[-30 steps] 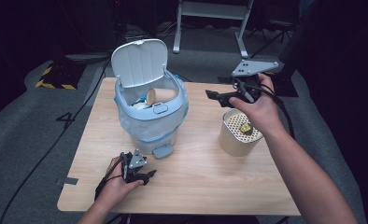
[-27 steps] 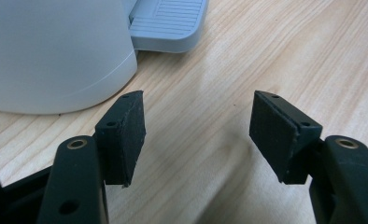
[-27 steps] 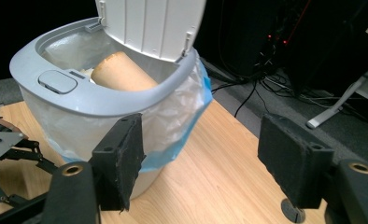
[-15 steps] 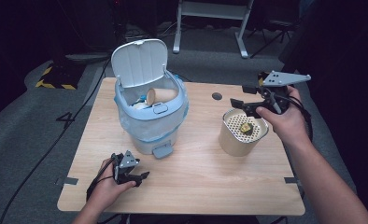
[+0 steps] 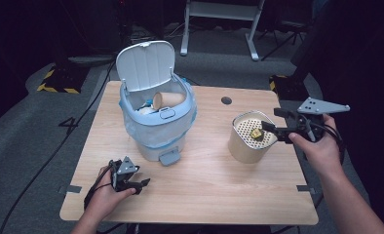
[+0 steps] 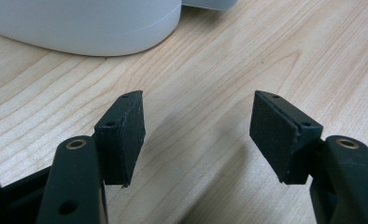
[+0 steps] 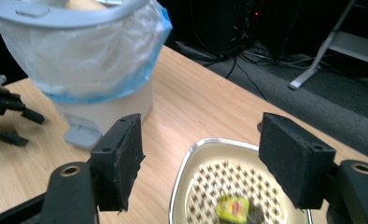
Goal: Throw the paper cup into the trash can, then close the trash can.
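A pale blue pedal bin (image 5: 153,127) with its lid up and a plastic liner stands at the table's back left; a paper cup (image 5: 168,99) lies inside. A cream canister (image 5: 243,146) with a perforated top stands at the right, and a small yellow crumpled piece (image 5: 255,132) rests on that top. My right gripper (image 5: 272,120) hangs open over the canister's right rim, nothing between its pads; in the right gripper view it (image 7: 198,144) looks down on the yellow piece (image 7: 232,206). My left gripper (image 5: 141,186) is open near the front left edge, empty (image 6: 196,116).
The wooden table (image 5: 204,180) has a cable hole (image 5: 226,100) behind the canister. The bin's foot pedal (image 5: 169,157) sticks out toward the front. A metal stand (image 5: 219,19) and cables lie on the dark floor beyond the table.
My right gripper has swung right and lower, from the space between bin and canister to the canister's right rim. The left hand has edged slightly left.
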